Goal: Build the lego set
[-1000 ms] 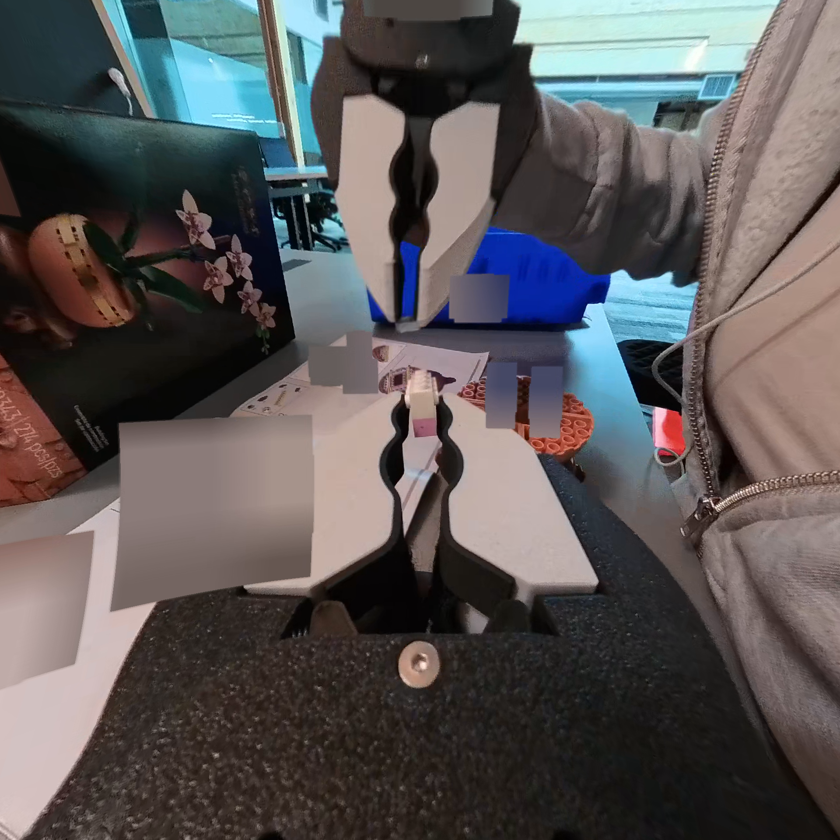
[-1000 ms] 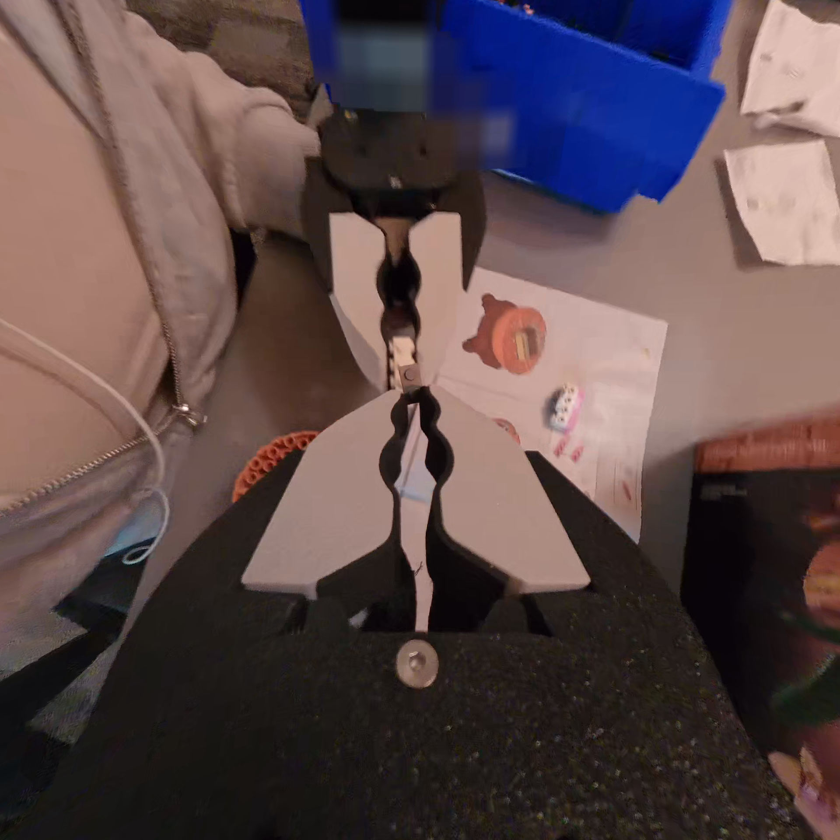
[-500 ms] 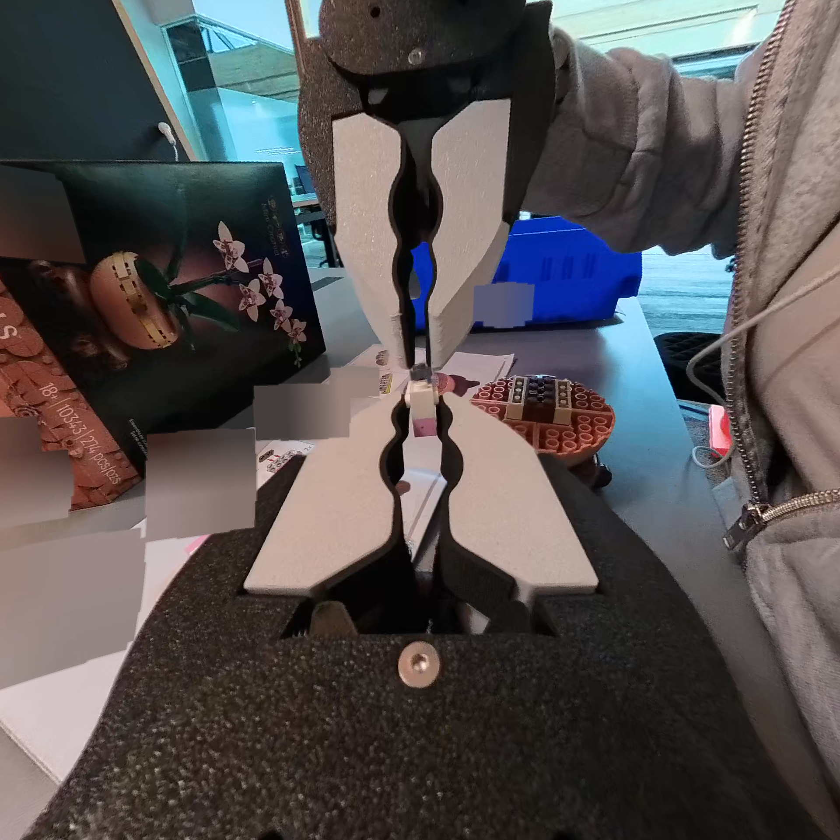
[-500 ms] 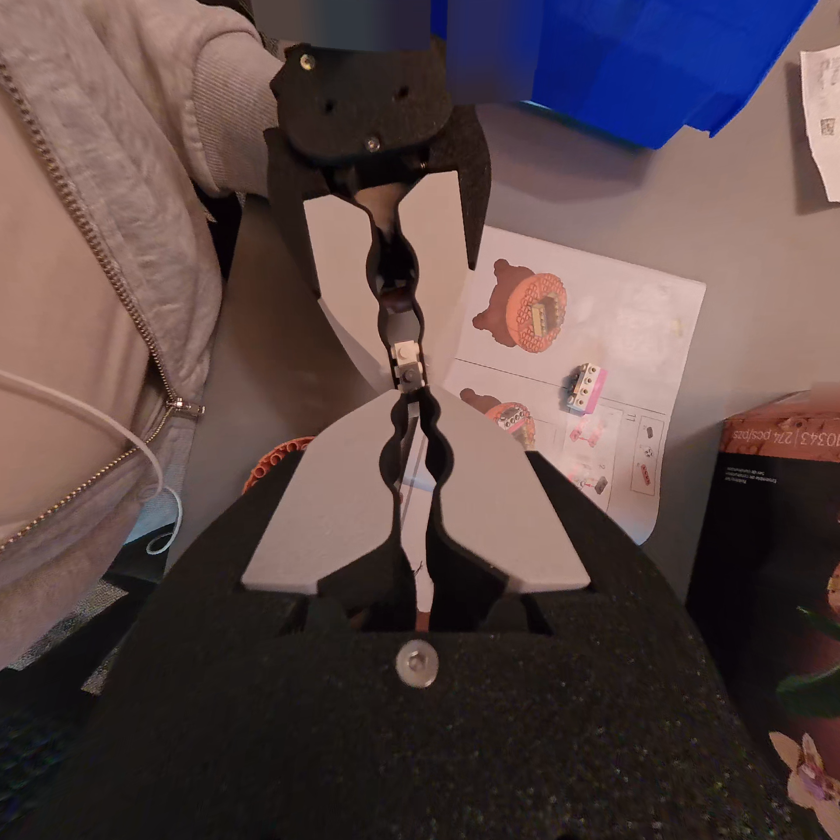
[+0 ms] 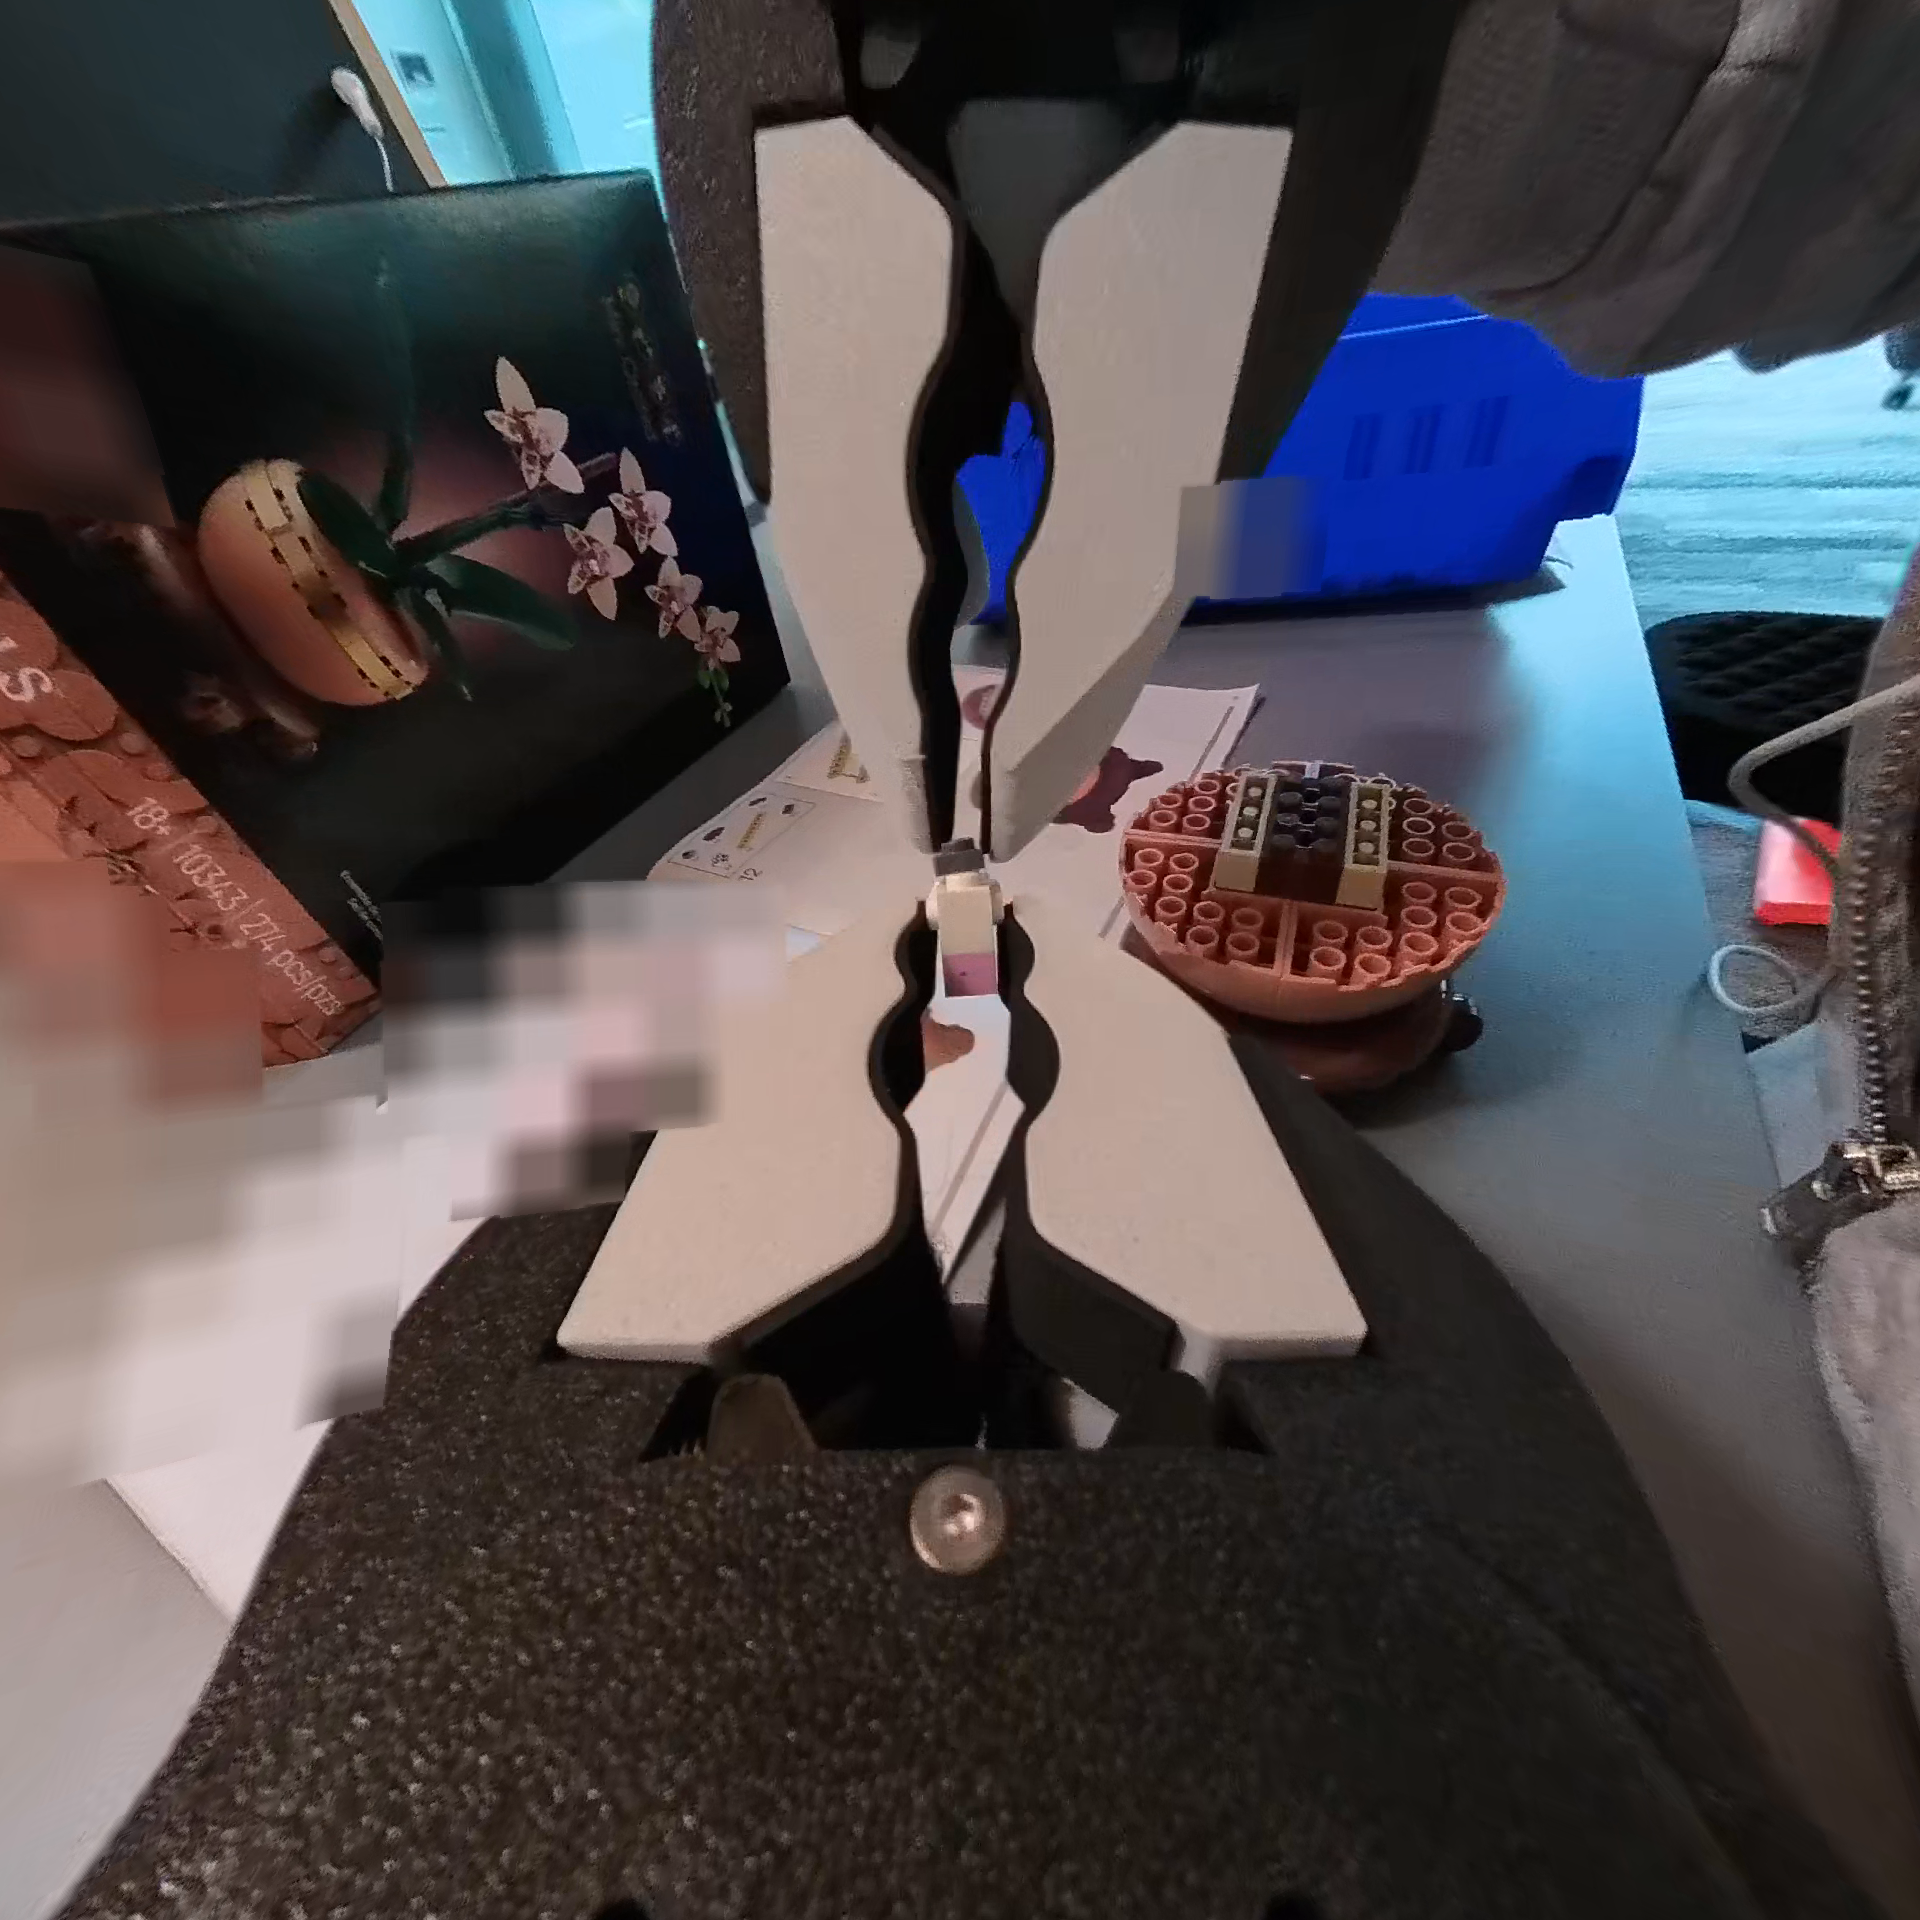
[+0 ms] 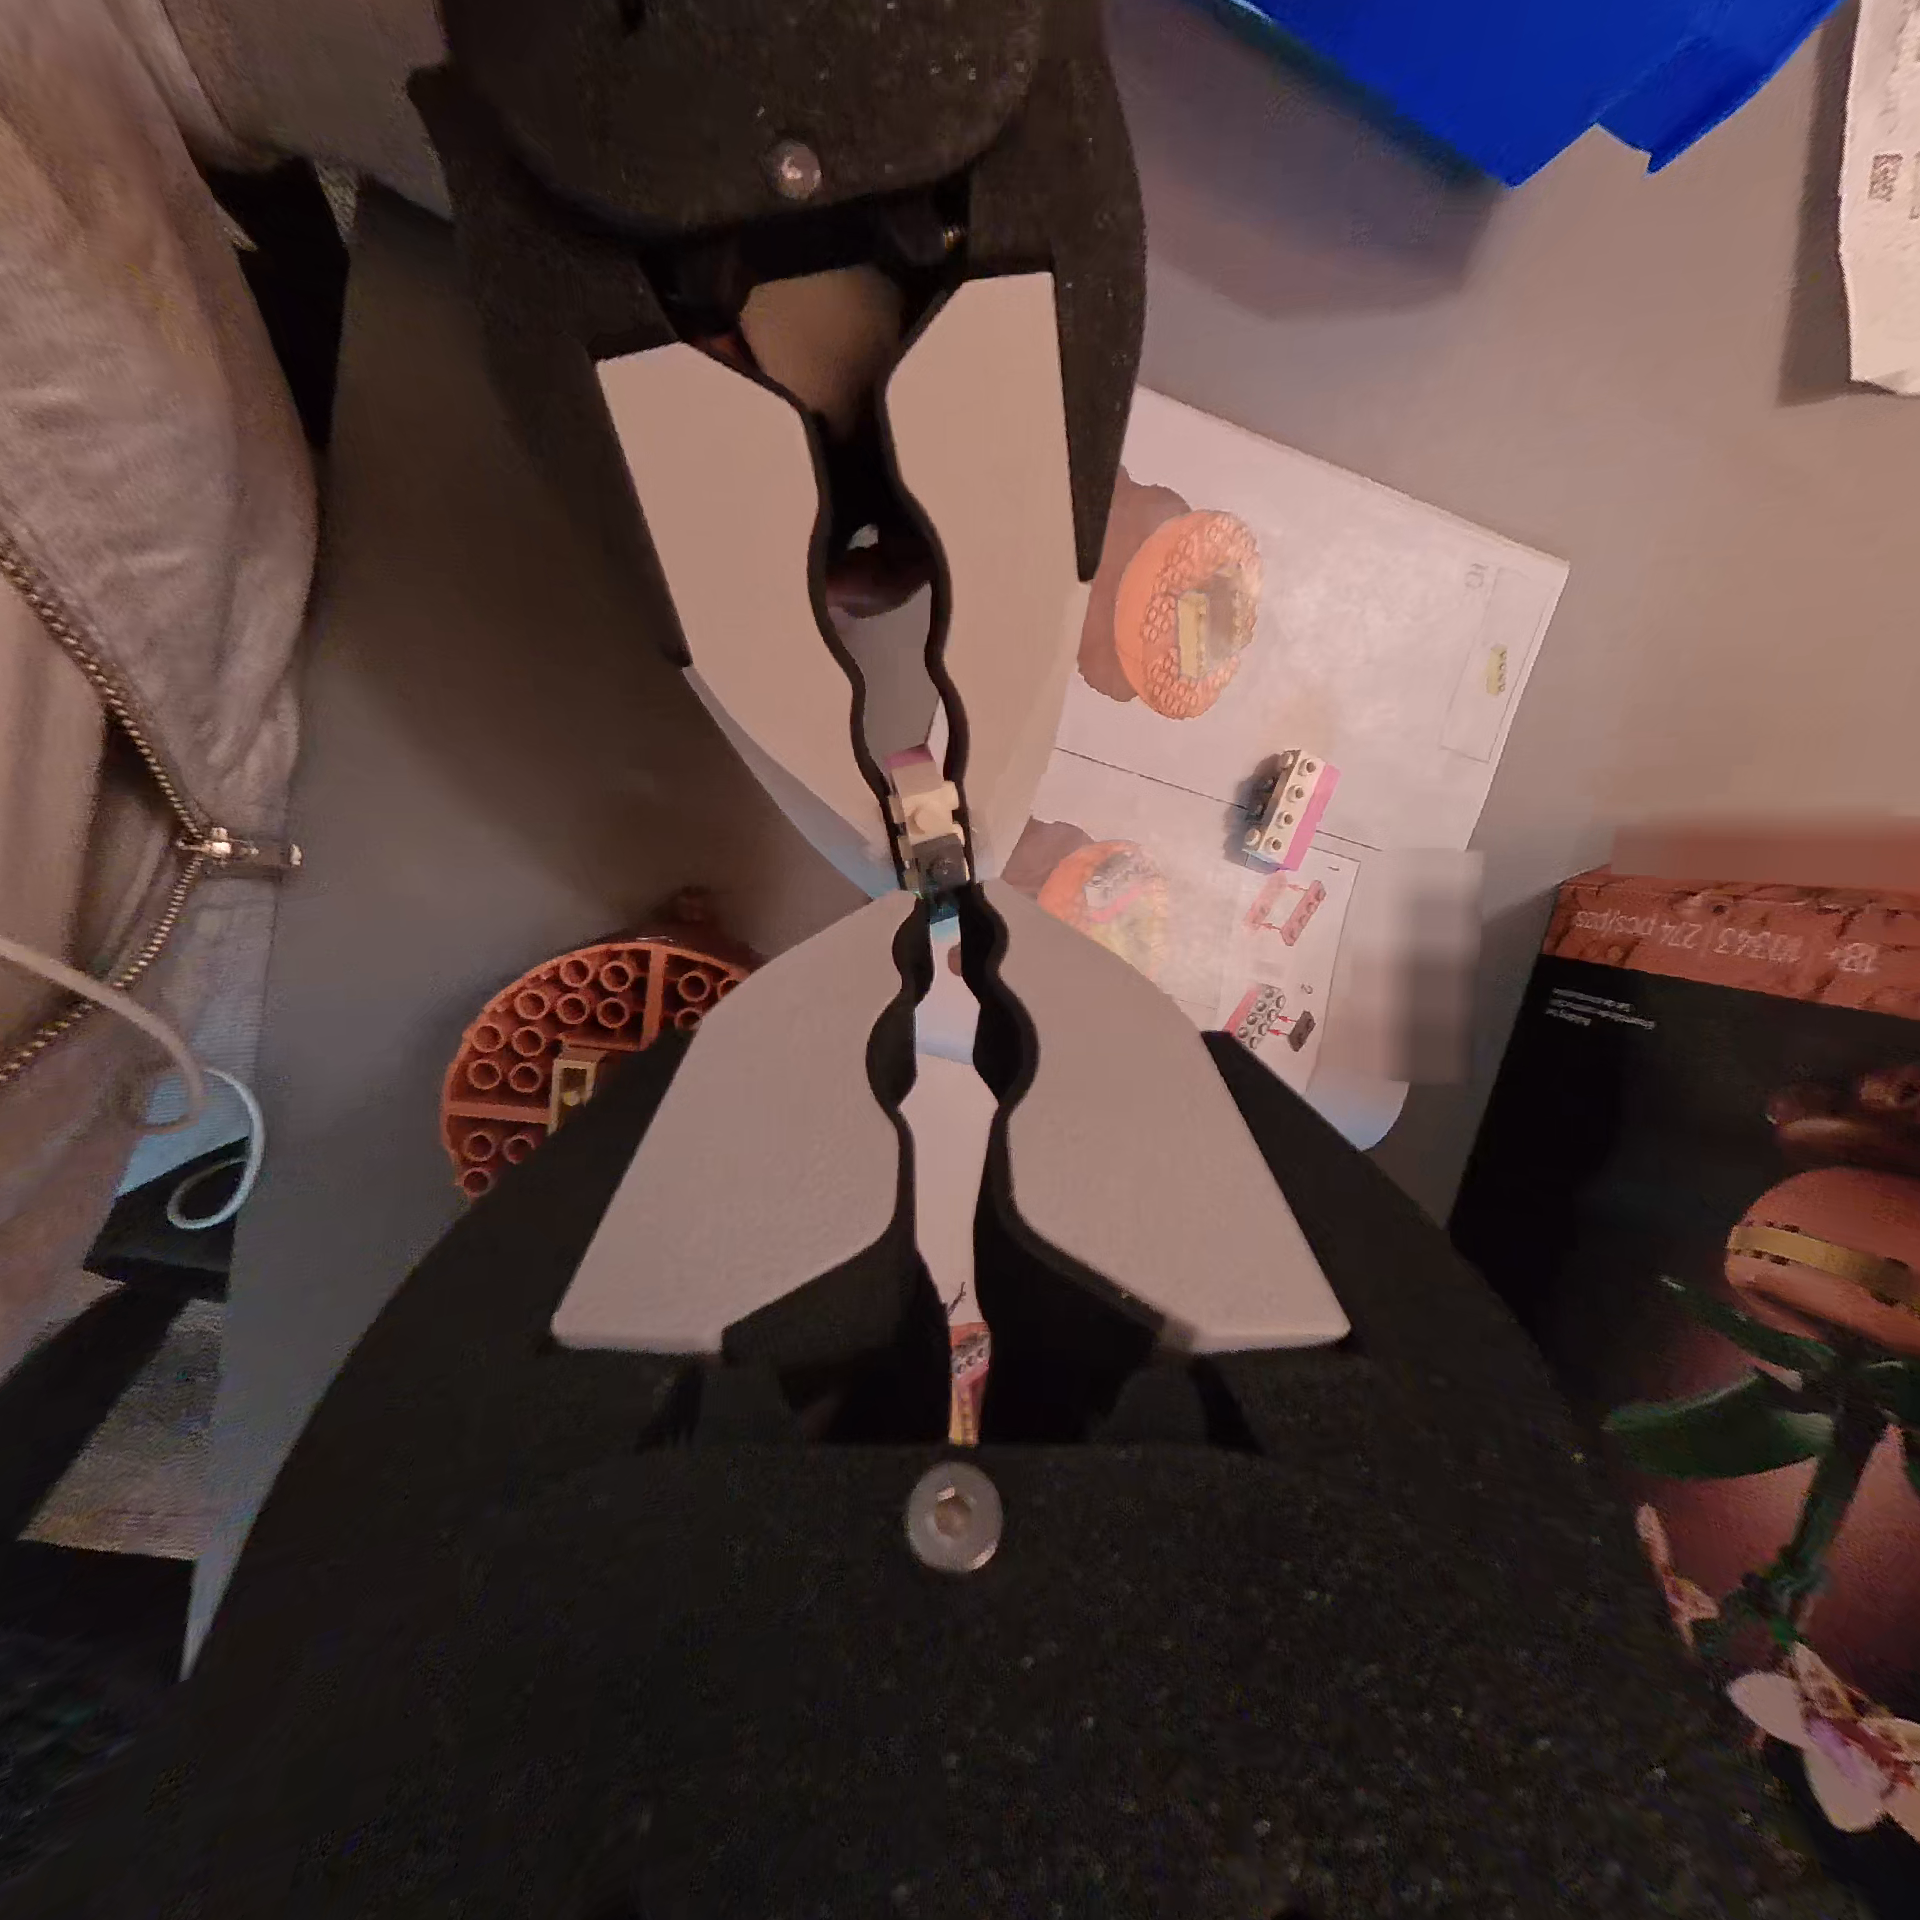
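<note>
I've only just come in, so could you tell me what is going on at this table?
A person in a grey hoodie holds a pair of tongs in each hand and is joining two small Lego bits in mid-air. The left tongs are shut on a white and pink piece; the right tongs press a small grey piece onto its end. The round brown studded base sits on the table beside the instruction sheet.

R gripper [image 5: 961, 831] has closed in since 1 s ago, its grey piece [image 5: 958, 860] now touching L's white-pink brick [image 5: 966, 935].
</note>
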Demonstrator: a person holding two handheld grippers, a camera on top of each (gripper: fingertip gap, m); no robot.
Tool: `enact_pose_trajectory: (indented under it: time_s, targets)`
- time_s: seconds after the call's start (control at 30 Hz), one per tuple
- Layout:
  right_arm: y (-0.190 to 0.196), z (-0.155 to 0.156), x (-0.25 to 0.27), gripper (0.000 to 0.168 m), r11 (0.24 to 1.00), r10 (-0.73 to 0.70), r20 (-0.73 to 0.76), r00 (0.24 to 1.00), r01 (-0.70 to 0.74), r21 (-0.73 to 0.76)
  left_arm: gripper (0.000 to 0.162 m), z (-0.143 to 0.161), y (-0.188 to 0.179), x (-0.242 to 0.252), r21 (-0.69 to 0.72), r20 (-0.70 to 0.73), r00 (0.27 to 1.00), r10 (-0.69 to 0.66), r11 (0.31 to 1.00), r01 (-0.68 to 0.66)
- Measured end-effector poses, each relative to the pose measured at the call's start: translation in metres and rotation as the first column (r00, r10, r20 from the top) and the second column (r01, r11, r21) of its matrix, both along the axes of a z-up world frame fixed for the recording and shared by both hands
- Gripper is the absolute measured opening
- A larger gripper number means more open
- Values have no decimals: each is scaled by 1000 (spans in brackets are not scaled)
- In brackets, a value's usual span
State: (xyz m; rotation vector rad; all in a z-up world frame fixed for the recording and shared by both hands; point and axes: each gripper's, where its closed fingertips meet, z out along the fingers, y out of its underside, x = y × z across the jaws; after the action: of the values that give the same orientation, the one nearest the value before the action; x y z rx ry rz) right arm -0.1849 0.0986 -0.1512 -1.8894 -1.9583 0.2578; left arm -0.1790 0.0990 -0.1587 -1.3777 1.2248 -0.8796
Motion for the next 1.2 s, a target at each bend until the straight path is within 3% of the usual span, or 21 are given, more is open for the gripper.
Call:
enact_pose_trajectory:
  time_s: [0.37,0.6,1.0,1.2]
  targets:
    - [6,-14,0,6,984,21,143,990,-46,171,10,-13,2,0,-195,-43,999,-7,981,-2]
    - [15,-12,-3,9,945,-4,218,976,-67,320,10,-11,9,-3,-344,15,999,37,938,-30]
    - [18,-14,-5,8,899,-12,285,959,-114,423,10,-15,14,-5,-378,-1,997,83,922,-78]
    - [18,-3,-6,13,936,-16,181,983,-49,349,10,-7,14,-7,-355,59,996,64,934,-39]
